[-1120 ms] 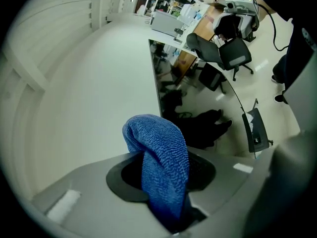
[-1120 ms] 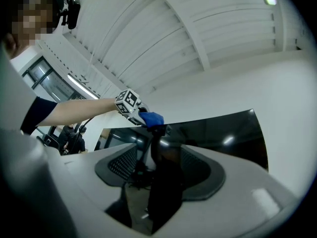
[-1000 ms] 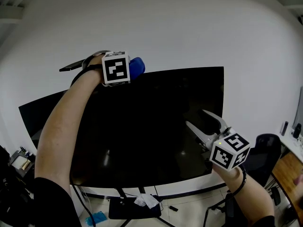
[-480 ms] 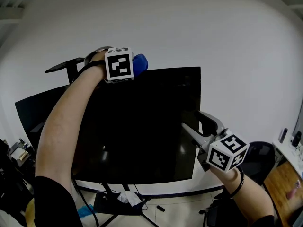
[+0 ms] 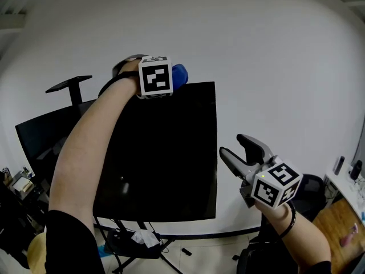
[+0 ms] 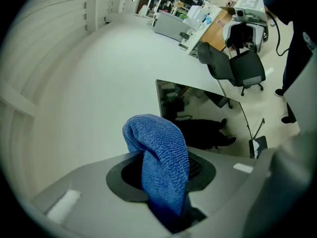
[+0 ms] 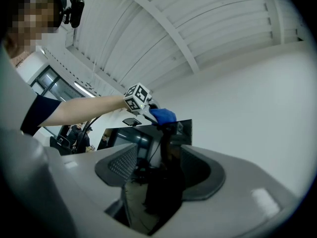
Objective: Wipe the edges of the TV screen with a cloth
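Note:
The black TV screen stands against a white wall. At its top edge, near the top right corner, my left gripper is shut on a blue cloth. In the left gripper view the cloth bulges up between the jaws, and the TV lies beyond it. My right gripper hangs open just right of the TV's right edge, level with the middle of the screen, with nothing between its fingers. The right gripper view shows the TV and the cloth ahead of the open right gripper.
A dark stand arm rises behind the TV's left part. The TV's stand legs and small clutter are on the floor below. An office chair and a wooden desk are at the lower right. People stand far off.
The left gripper has carried the cloth rightward along the TV's top edge, close to the top right corner. The right gripper, earlier in front of the screen, is now past its right edge.

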`<state>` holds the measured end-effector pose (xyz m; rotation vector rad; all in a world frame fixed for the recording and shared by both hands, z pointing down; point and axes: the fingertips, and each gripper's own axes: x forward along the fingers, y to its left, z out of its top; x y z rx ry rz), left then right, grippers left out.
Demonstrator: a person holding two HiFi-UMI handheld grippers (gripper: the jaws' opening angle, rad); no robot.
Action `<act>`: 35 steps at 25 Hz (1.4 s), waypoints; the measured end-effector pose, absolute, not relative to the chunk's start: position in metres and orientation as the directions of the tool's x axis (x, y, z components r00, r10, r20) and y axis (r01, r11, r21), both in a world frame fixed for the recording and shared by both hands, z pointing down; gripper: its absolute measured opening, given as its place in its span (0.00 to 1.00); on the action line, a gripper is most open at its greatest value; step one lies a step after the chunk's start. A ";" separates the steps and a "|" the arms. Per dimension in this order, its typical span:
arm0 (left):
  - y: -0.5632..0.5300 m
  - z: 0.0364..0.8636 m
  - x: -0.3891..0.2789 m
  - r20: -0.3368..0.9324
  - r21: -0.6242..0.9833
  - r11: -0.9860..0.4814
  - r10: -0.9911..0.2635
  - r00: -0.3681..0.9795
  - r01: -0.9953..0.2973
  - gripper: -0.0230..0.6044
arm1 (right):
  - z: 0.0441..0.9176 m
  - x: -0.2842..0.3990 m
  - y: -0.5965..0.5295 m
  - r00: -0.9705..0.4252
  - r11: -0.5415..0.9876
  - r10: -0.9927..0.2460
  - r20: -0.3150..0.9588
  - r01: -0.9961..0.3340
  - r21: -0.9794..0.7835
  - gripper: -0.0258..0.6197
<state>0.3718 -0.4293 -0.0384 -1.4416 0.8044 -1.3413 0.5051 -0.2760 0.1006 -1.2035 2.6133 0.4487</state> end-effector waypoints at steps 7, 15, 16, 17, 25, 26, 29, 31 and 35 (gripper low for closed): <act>-0.432 -0.041 0.418 0.309 -0.950 -0.292 -0.931 0.196 0.110 0.23 | 0.102 0.545 -0.279 -0.631 0.613 -0.702 -0.330 -0.772 0.171 0.48; -0.434 -0.043 0.456 0.311 -0.950 -0.299 -0.915 0.255 0.087 0.23 | 0.102 0.554 -0.277 -0.640 0.625 -0.696 -0.326 -0.763 0.163 0.48; -0.434 -0.043 0.463 0.304 -0.953 -0.292 -0.916 0.263 0.088 0.23 | 0.103 0.557 -0.276 -0.639 0.626 -0.696 -0.327 -0.763 0.161 0.48; -0.434 -0.044 0.469 0.298 -0.954 -0.286 -0.916 0.269 0.085 0.23 | 0.104 0.560 -0.275 -0.638 0.626 -0.696 -0.328 -0.764 0.157 0.48; -0.416 -0.045 0.523 0.243 -0.957 -0.289 -0.857 0.454 -0.032 0.23 | 0.111 0.579 -0.266 -0.625 0.628 -0.700 -0.346 -0.769 0.119 0.48; -0.410 -0.042 0.532 0.237 -0.951 -0.302 -0.841 0.486 -0.059 0.23 | 0.113 0.584 -0.263 -0.624 0.630 -0.697 -0.352 -0.768 0.113 0.48; -0.382 -0.032 0.560 0.203 -0.925 -0.354 -0.767 0.609 -0.137 0.23 | 0.122 0.595 -0.253 -0.624 0.640 -0.687 -0.372 -0.762 0.096 0.48; -0.362 -0.024 0.570 0.173 -0.903 -0.392 -0.708 0.684 -0.177 0.23 | 0.130 0.597 -0.248 -0.627 0.652 -0.681 -0.379 -0.754 0.076 0.48; -0.318 0.012 0.577 0.127 -0.854 -0.475 -0.586 0.800 -0.213 0.23 | 0.154 0.596 -0.239 -0.630 0.682 -0.671 -0.390 -0.731 0.005 0.48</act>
